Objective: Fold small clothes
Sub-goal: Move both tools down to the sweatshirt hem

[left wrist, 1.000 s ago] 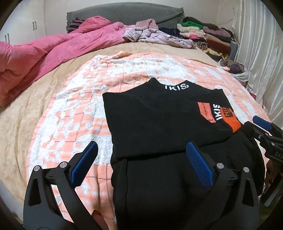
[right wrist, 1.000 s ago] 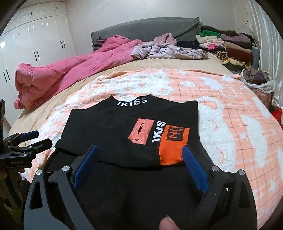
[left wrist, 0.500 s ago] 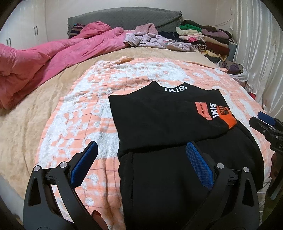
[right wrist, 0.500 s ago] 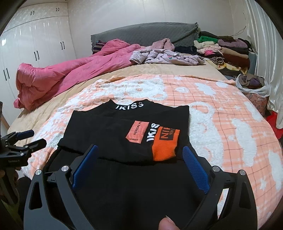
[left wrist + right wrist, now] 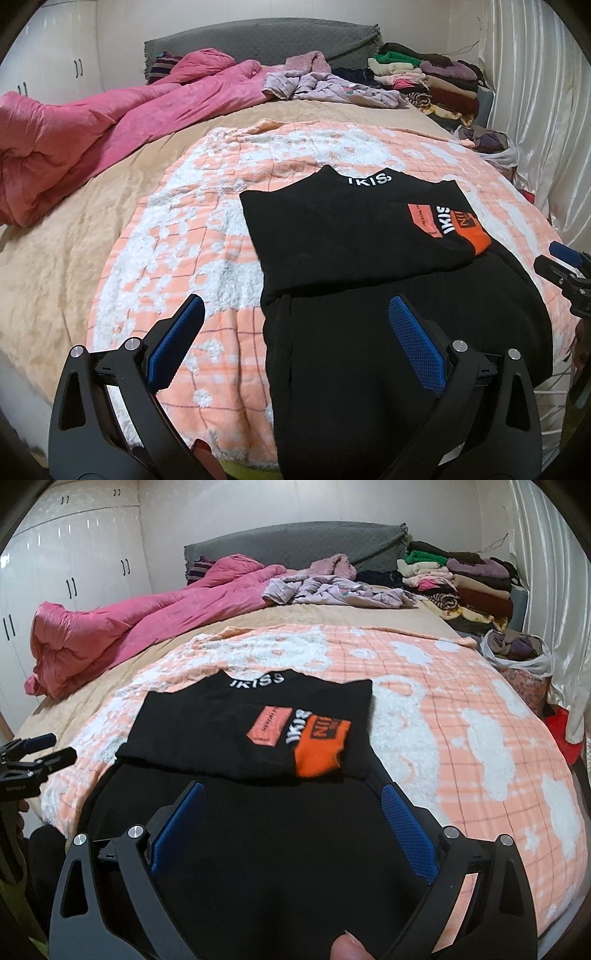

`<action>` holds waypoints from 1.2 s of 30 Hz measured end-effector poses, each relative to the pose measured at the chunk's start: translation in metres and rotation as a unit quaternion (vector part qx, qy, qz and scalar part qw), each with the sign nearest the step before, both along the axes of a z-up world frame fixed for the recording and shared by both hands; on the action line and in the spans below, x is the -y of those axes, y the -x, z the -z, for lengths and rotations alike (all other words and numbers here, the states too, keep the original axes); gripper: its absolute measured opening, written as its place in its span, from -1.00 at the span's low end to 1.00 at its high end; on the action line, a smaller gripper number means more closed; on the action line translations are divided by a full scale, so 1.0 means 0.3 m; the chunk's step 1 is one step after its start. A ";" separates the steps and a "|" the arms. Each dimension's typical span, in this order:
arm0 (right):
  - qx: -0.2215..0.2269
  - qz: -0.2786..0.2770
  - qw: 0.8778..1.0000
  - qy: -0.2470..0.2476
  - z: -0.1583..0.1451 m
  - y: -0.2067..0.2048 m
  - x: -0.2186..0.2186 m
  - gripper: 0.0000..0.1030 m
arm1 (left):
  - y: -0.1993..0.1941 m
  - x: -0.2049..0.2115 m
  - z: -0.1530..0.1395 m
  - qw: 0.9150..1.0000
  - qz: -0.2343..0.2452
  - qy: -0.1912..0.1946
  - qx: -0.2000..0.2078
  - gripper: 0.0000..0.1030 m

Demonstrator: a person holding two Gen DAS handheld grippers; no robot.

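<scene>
Black knit top (image 5: 354, 236) lies flat on the peach-and-white checked blanket (image 5: 207, 236) that covers the near part of the bed (image 5: 74, 266), neck pointing toward the grey headboard (image 5: 258, 40). White letters run across the collar. Upper part of the garment is folded over the lower part, giving a straight crosswise edge about midway; a sleeve is tucked across the front, showing a pale orange patch, a white-lettered band and a bright orange cuff (image 5: 319, 751). Lower half spreads wider and rounder than the folded upper half and reaches the near edge of the bed. Fabric looks dense and fairly smooth, few wrinkles. Left tongs (image 5: 295, 332): blue pads spread wide apart, grasping nothing, held above the garment's left edge, one pad over the blanket, the other over black cloth. Right tongs (image 5: 295, 816): also spread wide and empty, hovering over the lower half of the top, both pads framing black fabric; a fingertip (image 5: 347, 947) shows at the bottom of the right wrist view. Each tool appears at the margin of the other's view, on either side of the garment. Behind: crumpled pink duvet (image 5: 110, 122) on the far left of the bed, loose lilac clothes (image 5: 332, 86) near the headboard, a stack of folded clothes (image 5: 428, 81) in the far right corner.
</scene>
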State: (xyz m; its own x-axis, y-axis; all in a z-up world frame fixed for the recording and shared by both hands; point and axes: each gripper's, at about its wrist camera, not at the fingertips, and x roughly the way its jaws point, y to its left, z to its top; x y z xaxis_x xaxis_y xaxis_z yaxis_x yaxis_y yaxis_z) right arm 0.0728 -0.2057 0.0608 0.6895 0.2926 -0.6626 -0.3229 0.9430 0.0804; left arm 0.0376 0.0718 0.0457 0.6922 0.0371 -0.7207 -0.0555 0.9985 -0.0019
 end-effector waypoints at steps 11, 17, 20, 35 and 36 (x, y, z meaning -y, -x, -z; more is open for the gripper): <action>-0.025 0.008 1.000 0.012 0.058 0.048 0.057 0.86 | 0.062 0.000 0.035 1.000 0.003 -0.004 -0.015 0.81; -0.036 0.015 0.999 0.019 0.092 0.067 0.088 0.86 | 0.089 -0.008 0.056 1.000 0.004 -0.003 -0.026 0.81; -0.042 0.019 0.999 0.021 0.105 0.075 0.106 0.86 | 0.104 -0.018 0.065 0.999 0.002 0.001 -0.032 0.81; -0.072 0.033 0.996 0.028 0.173 0.126 0.210 0.86 | 0.213 -0.059 0.170 0.996 0.007 0.043 -0.081 0.81; -0.076 0.035 0.996 0.029 0.180 0.130 0.222 0.86 | 0.224 -0.060 0.180 0.995 0.007 0.047 -0.085 0.81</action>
State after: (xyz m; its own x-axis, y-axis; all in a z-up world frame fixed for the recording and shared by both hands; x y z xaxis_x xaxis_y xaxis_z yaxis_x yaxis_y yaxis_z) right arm 0.0339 -0.2722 0.0069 0.5980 0.2060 -0.7746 -0.2445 0.9672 0.0685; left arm -0.0296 0.0898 -0.0084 0.5595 -0.0446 -0.8276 -0.0486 0.9951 -0.0865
